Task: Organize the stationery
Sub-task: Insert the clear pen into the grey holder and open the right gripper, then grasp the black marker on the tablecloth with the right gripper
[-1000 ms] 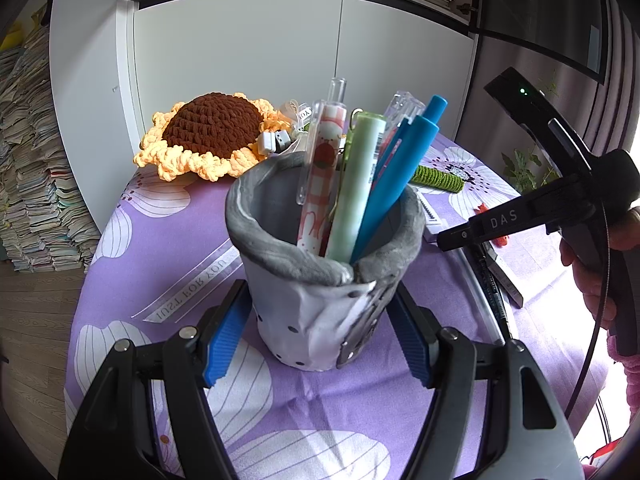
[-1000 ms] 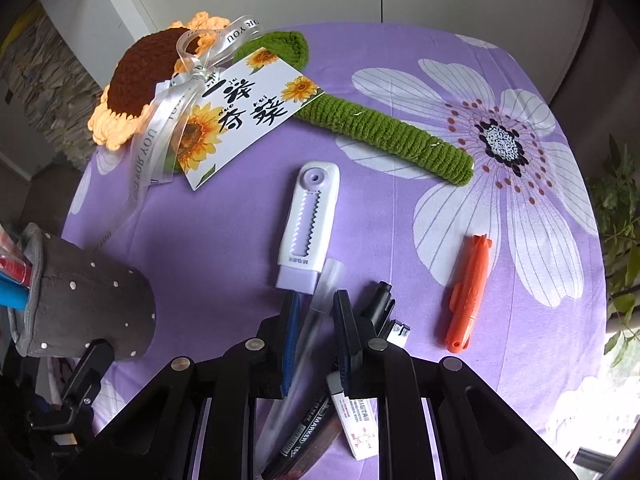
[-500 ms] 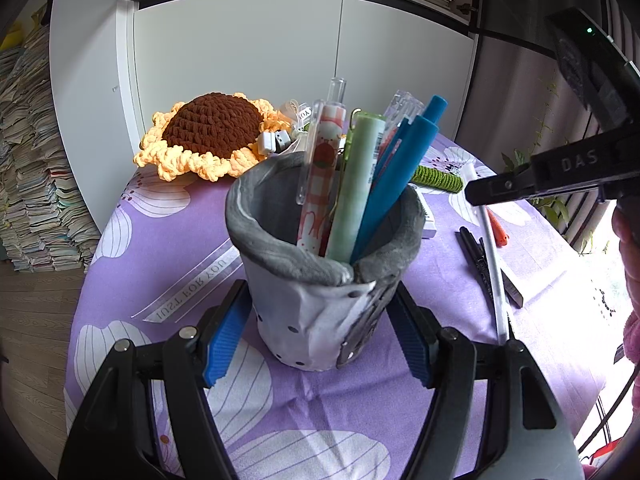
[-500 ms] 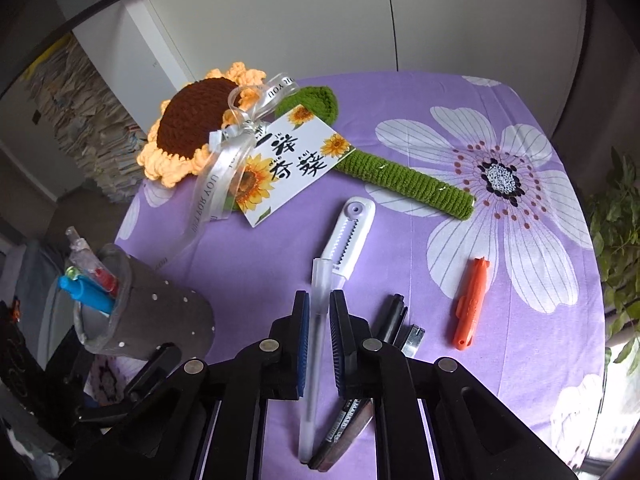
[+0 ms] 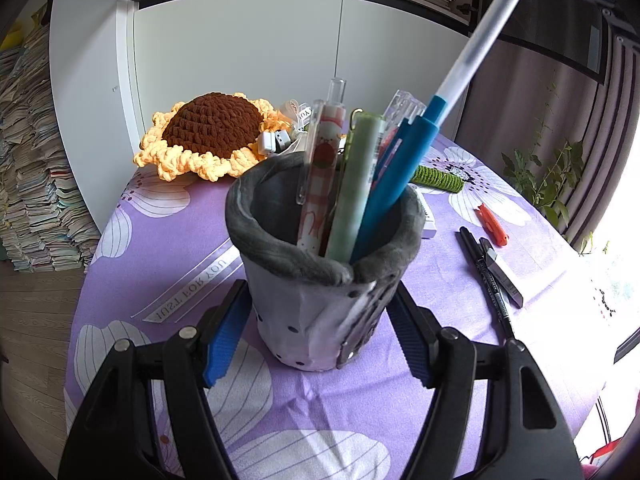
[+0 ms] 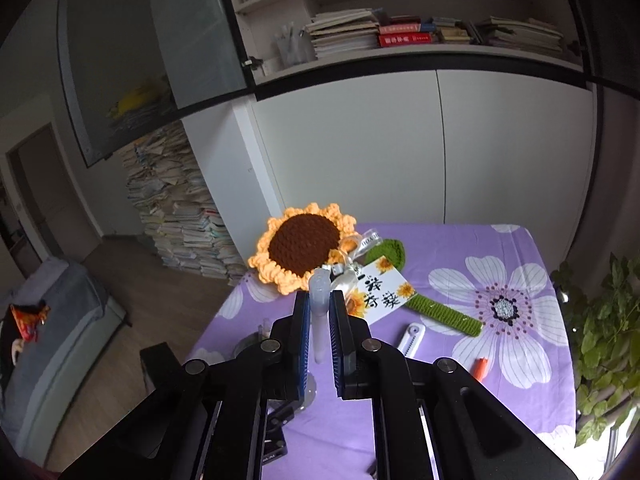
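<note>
Aloft — white pen in right gripper

right gripper clamped on frosted white pen, pen tip overlapping crochet sunflower; correction tape right of gripper.

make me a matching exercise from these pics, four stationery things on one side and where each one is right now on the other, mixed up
Things:
1. frosted white pen
2. teal pen
3. orange cutter
4. black marker

Places:
A. standing inside the grey pen holder
B. lying flat on the purple cloth, next to a grey-white stick
C. clamped in the right hand-held gripper, lifted above the holder
D. lying alone on the cloth, on a white flower print near the plant

Pairs: 1-C, 2-A, 3-D, 4-B
</note>
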Available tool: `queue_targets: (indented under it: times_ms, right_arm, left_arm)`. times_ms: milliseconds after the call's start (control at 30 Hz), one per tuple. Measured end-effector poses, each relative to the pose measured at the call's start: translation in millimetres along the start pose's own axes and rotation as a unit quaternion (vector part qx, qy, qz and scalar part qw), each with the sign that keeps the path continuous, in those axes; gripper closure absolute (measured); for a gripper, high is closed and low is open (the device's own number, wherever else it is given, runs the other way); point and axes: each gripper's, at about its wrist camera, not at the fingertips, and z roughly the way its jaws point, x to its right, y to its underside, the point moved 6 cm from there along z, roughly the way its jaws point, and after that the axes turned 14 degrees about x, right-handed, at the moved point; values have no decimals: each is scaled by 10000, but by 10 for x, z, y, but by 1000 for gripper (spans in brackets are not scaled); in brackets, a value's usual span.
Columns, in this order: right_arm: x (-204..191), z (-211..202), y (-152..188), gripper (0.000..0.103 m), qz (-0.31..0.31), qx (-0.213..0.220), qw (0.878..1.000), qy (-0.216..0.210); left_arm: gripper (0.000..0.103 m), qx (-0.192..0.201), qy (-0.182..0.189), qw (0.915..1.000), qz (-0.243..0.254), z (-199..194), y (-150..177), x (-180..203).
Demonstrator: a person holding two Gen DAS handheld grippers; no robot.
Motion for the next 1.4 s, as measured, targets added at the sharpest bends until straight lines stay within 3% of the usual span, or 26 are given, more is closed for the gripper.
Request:
queue_targets:
  times_ms: [200, 433, 567, 733, 900, 967, 1000, 1033, 1067, 1233, 1300, 1400]
  right_arm:
    - [-326, -103, -178, 92, -310, 296, 9987, -283]
    - [-447, 0, -47, 92, -346, 181, 9981, -480]
    - [-453, 195, 164, 92, -459, -97, 9980, -414]
    - [-389, 467, 486, 92, -298, -783, 9955, -435]
    - [-302, 470, 589, 92, -79, -1105, 9926, -500]
    - [-236, 386, 530, 86, 36, -976, 9939, -517]
    - [-199, 342, 496, 76, 75, -896, 9947, -494]
    - [-155, 297, 463, 65, 122, -804, 9957, -451]
    - [-109, 258, 421, 62, 177, -694, 9967, -392]
    - [193, 150, 340, 59, 291, -468, 9984, 110]
    - [385, 196, 418, 59, 373, -656, 9961, 464]
    - [721, 361, 695, 59, 454, -1291, 9853, 1025]
  left_arm:
    - [34, 0, 0, 10000, 2, -2, 1, 0]
    - [34, 0, 1, 10000, 2, -4, 5, 0]
    - [34, 0, 2, 10000, 2, -7, 6, 2]
    - [34, -1, 1, 10000, 1, -6, 6, 4]
    - [34, -1, 1, 10000, 2, -10, 7, 8]
    - [34, -2, 1, 10000, 2, -10, 7, 8]
    - [34, -1, 1, 10000, 1, -9, 6, 6]
    - [34, -1, 1, 10000, 0, -9, 6, 7]
    - [34, -2, 1, 10000, 1, -10, 7, 7]
    - [34, -2, 1, 10000, 1, -9, 6, 7]
    - [34, -2, 1, 10000, 1, -11, 7, 8]
    - [34, -2, 1, 10000, 2, -11, 6, 8]
